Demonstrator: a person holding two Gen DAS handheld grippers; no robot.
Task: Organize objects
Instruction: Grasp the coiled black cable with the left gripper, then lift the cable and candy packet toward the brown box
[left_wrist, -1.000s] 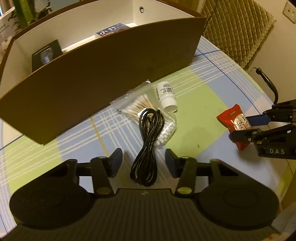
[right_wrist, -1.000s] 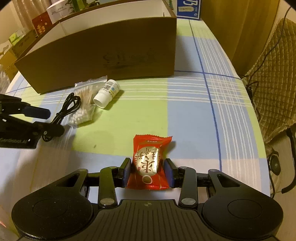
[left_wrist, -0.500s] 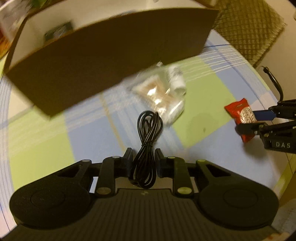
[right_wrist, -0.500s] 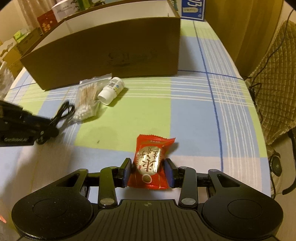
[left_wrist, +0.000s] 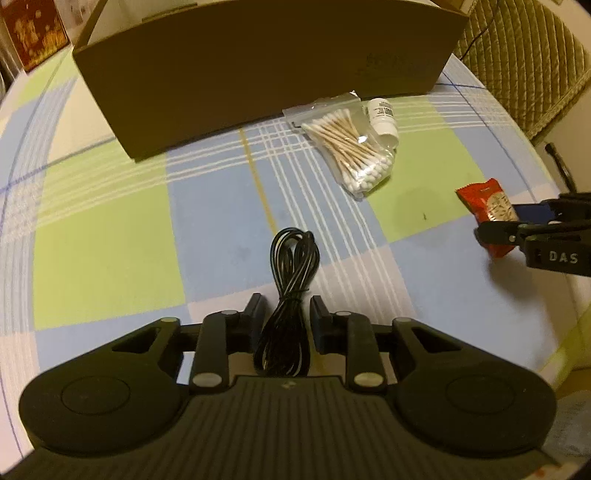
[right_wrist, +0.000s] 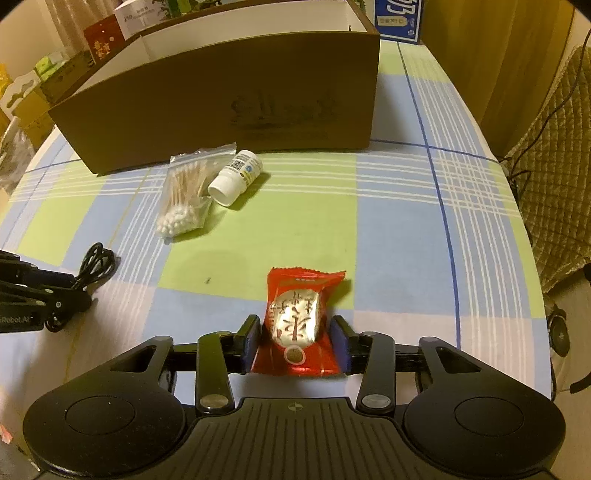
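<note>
A coiled black cable (left_wrist: 293, 258) lies lengthwise between the fingers of my left gripper (left_wrist: 287, 314), which is shut on it just above the checked tablecloth; the right wrist view shows that gripper (right_wrist: 75, 291) at the far left with the cable's loop (right_wrist: 98, 262) sticking out. My right gripper (right_wrist: 295, 343) is shut on a red snack packet (right_wrist: 299, 314), also seen from the left (left_wrist: 487, 199). A bag of cotton swabs (left_wrist: 351, 144) and a white bottle (left_wrist: 384, 118) on its side lie in front of the brown cardboard box (left_wrist: 258, 74).
The box (right_wrist: 221, 103) is open at the top and spans the far side of the table. A quilted chair (right_wrist: 554, 166) stands beyond the table's right edge. Cartons and a red box (right_wrist: 103, 40) crowd the far left, and a blue box (right_wrist: 399, 14) stands behind.
My left gripper has shut on the cable and drawn it back, away from the swabs and the box. The right gripper still grips the red packet and has barely shifted.
</note>
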